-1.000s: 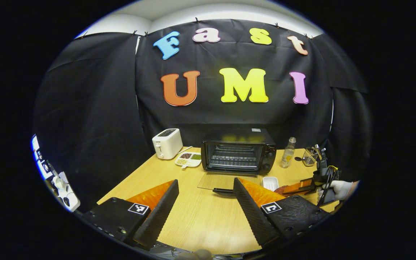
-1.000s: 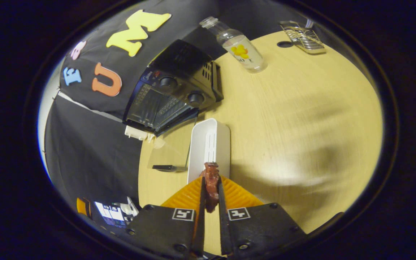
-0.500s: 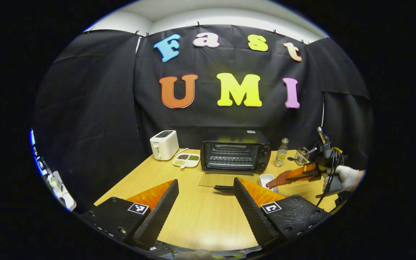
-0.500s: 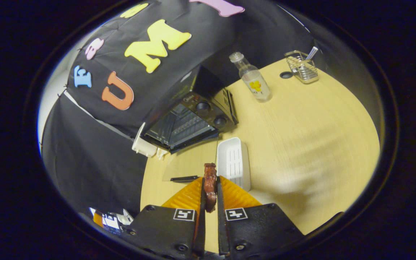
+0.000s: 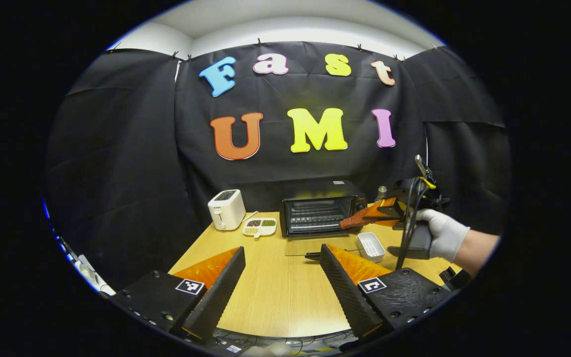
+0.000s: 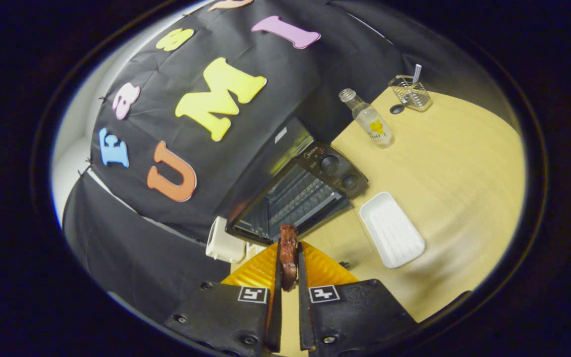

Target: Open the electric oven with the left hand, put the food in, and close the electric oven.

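The black electric oven (image 5: pixel 321 214) (image 6: pixel 295 196) stands at the back of the wooden table with its glass door (image 5: pixel 321 245) folded down flat. My right gripper (image 6: pixel 288 258) is shut on a strip of reddish-brown meat (image 6: pixel 288 253) (image 5: pixel 356 219). In the left gripper view a gloved hand (image 5: pixel 441 233) holds that gripper (image 5: pixel 382 212) in the air, with the meat's tip just in front of the oven's right side. My left gripper (image 5: pixel 280 267) hangs open and empty over the table's near part, well back from the oven.
A white tray (image 5: pixel 371 246) (image 6: pixel 391 229) lies right of the door. A white toaster (image 5: pixel 226 209) and a divided snack dish (image 5: pixel 260 226) sit left of the oven. A small bottle (image 6: pixel 369 119) and a wire holder (image 6: pixel 411 91) stand on the right.
The right gripper has lifted the meat off the white tray and carried it up and left toward the oven opening. The left gripper has drawn back a little, still open.
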A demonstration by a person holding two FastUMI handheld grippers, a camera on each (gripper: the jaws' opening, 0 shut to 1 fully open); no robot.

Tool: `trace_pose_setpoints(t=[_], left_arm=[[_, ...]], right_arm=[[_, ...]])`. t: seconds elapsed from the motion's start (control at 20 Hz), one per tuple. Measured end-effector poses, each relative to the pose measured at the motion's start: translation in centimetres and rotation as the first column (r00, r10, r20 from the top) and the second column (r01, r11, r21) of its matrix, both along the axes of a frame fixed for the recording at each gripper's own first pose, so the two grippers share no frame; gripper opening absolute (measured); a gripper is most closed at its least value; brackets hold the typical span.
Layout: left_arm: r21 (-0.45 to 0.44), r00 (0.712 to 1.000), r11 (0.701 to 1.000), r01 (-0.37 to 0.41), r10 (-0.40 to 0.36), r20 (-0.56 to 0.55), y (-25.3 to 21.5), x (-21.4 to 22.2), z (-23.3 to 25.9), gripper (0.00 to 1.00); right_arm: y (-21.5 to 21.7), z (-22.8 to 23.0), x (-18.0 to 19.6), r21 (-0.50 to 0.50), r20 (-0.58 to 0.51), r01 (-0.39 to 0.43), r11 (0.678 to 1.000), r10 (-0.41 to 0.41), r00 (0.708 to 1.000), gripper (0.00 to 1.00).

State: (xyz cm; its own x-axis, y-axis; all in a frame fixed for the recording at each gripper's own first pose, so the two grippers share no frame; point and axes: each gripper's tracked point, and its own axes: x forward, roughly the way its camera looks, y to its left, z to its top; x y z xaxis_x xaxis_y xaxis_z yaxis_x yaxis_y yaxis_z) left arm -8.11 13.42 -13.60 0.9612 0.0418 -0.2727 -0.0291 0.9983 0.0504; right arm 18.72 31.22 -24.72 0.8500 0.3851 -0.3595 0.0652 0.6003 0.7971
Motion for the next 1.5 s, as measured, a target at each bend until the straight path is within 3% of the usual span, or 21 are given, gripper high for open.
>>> trace_pose_setpoints(t=[0.1,0.45,0.7,0.95,1.2,1.25,1.3,1.4,1.5], left_arm=[[0.005,1.000,1.000,-0.015,0.015,-0.008,0.6,0.2,0.0,0.96],[0.040,0.998,0.998,-0.054,0.054,-0.015,2.7,3.8,-0.2,0.96],[0.042,0.993,0.994,-0.103,0.105,-0.049,3.8,6.3,-1.6,0.97],[0.058,0.986,0.989,-0.133,0.138,-0.092,4.6,7.2,-3.3,0.97],[0.039,0.985,0.990,-0.138,0.142,-0.103,4.5,7.9,-3.7,0.97],[0.037,0.985,0.990,-0.138,0.141,-0.104,4.4,7.8,-3.8,0.97],[0.033,0.985,0.990,-0.139,0.142,-0.103,4.4,7.8,-3.8,0.97],[0.020,0.985,0.990,-0.138,0.139,-0.103,4.2,7.5,-3.8,0.97],[0.021,0.986,0.991,-0.133,0.135,-0.100,4.0,7.2,-3.7,0.97]], right_arm=[[1.7,-0.5,2.7,0.040,0.034,0.065,0.997,-0.066,0.997,0.17],[7.0,-4.8,12.7,0.177,-0.002,0.191,0.965,-0.194,0.981,0.17],[8.5,-5.5,18.2,0.152,0.049,0.224,0.963,-0.234,0.971,0.17],[9.8,-7.1,20.3,0.061,0.081,0.212,0.975,-0.216,0.973,0.19],[7.9,-6.6,21.2,0.009,0.120,0.254,0.967,-0.253,0.960,0.28],[7.9,-7.0,21.0,-0.028,0.119,0.241,0.970,-0.236,0.964,0.34],[7.7,-7.1,20.6,-0.046,0.114,0.228,0.973,-0.222,0.968,0.49],[6.9,-7.3,19.9,-0.057,0.111,0.216,0.975,-0.209,0.972,0.60],[5.5,-7.1,18.7,-0.097,0.115,0.222,0.970,-0.211,0.971,0.61]])
